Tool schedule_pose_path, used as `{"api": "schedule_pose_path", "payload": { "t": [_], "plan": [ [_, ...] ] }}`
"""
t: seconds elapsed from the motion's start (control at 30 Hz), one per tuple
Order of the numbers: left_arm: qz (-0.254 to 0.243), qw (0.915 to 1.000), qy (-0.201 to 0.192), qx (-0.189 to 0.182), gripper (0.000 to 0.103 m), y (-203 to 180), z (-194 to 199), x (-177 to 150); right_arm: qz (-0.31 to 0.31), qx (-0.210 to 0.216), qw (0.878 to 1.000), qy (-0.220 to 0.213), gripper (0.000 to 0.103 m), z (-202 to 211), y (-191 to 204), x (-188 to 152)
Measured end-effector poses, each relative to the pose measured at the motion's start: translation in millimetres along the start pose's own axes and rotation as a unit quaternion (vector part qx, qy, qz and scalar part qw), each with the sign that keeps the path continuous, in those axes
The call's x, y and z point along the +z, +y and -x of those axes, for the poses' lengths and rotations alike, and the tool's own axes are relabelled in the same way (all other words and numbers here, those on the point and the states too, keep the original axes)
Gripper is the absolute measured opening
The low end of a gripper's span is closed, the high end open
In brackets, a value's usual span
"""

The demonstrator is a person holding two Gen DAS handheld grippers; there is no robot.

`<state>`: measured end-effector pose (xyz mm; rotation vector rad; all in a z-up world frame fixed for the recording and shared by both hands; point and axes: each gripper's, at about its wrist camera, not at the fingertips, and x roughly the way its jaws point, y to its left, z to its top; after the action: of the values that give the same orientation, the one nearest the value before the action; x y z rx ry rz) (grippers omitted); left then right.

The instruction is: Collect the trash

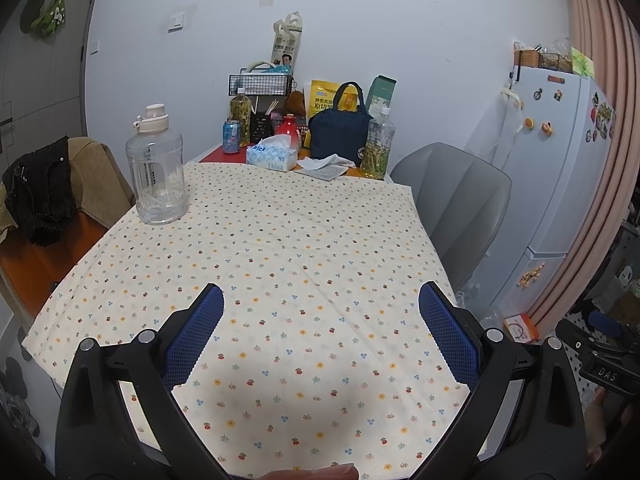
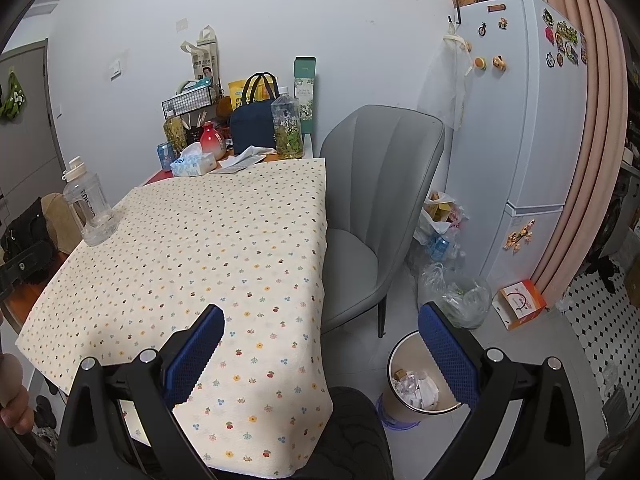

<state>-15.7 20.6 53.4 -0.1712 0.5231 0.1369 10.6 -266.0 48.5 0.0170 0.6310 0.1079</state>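
Observation:
My left gripper (image 1: 320, 304) is open and empty above the near part of the floral tablecloth (image 1: 260, 248). My right gripper (image 2: 320, 328) is open and empty over the table's right edge. A round bin (image 2: 414, 390) holding crumpled paper stands on the floor below the right gripper. A crumpled white tissue on a flat wrapper (image 1: 326, 166) lies at the far end of the table, also in the right wrist view (image 2: 244, 158). A soda can (image 1: 231, 137) stands at the far left of the clutter.
A big clear water jug (image 1: 157, 172) stands on the cloth's left side. A tissue box (image 1: 272, 156), tea bottles (image 1: 376, 148), a red jar and a navy bag (image 1: 340, 136) crowd the far end. A grey chair (image 2: 372, 216), plastic bags (image 2: 452, 292) and a fridge (image 2: 516, 120) are to the right.

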Motion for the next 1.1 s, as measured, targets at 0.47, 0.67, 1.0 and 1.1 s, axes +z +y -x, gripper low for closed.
{"api": "schedule_pose_path", "payload": {
  "t": [0.47, 0.67, 1.0, 1.1],
  "plan": [
    [0.0, 1.0, 0.0, 0.0, 0.097, 1.0, 0.3, -1.0, 0.001, 0.0, 1.0, -0.001, 0.095, -1.0, -1.9, -0.2],
    [0.0, 1.0, 0.001, 0.0, 0.097, 0.6, 0.4, -0.8, 0.0, -0.001, 1.0, -0.001, 0.095, -1.2, -2.1, 0.0],
    [-0.005, 0.9999, 0.008, -0.003, 0.097, -1.0, -2.4, -3.7, 0.0, -0.003, 1.0, 0.002, 0.095, -2.8, -0.8, -1.7],
    [-0.006, 0.9999, 0.008, -0.004, 0.097, -0.8, -2.4, -3.8, -0.001, -0.003, 1.0, 0.002, 0.095, -3.2, -1.1, -1.8]
  ]
}}
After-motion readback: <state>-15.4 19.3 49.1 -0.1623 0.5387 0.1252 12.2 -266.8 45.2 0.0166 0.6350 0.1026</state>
